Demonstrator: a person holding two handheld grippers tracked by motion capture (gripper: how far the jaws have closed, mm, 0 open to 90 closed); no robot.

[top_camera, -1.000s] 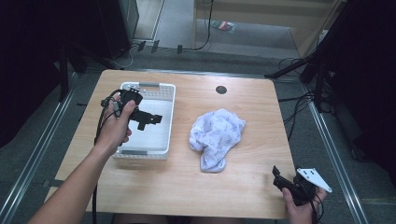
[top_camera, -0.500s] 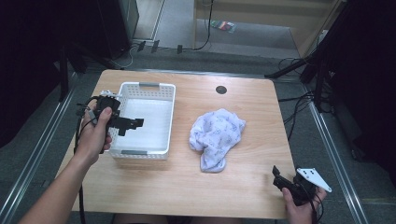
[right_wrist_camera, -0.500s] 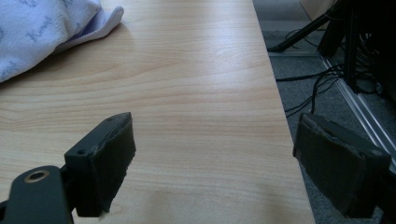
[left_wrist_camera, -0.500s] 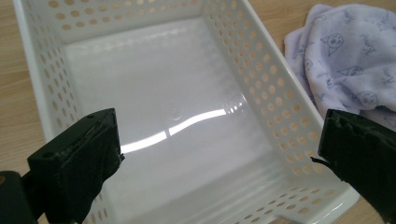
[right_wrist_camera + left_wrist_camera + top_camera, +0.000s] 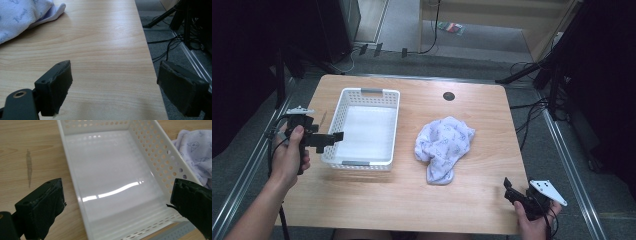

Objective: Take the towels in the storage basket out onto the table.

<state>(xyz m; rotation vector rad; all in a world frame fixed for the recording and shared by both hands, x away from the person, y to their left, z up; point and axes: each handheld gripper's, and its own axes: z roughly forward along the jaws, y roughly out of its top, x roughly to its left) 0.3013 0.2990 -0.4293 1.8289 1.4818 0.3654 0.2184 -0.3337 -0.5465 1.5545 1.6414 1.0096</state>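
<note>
My left gripper (image 5: 338, 136), jaws wide, is at the left wall of the white perforated plastic basket (image 5: 384, 145). It looks light, stiff and slippery; I would pinch the rim.

From where I steer, my left gripper (image 5: 331, 137) hangs at the left rim of the white basket (image 5: 362, 91), jaws spread wide with nothing between them; the basket's perforated walls are the only barrier there, and its floor lies bare. Between the basket and the crumpled cloth (image 5: 443, 148) runs a lane of bare table (image 5: 482, 107). My right gripper (image 5: 511, 189) sits at the near right corner, jaws apart, with bare wood ahead up to the cloth's edge. A small dark grommet (image 5: 449, 96) lies flush toward the far side.
</note>
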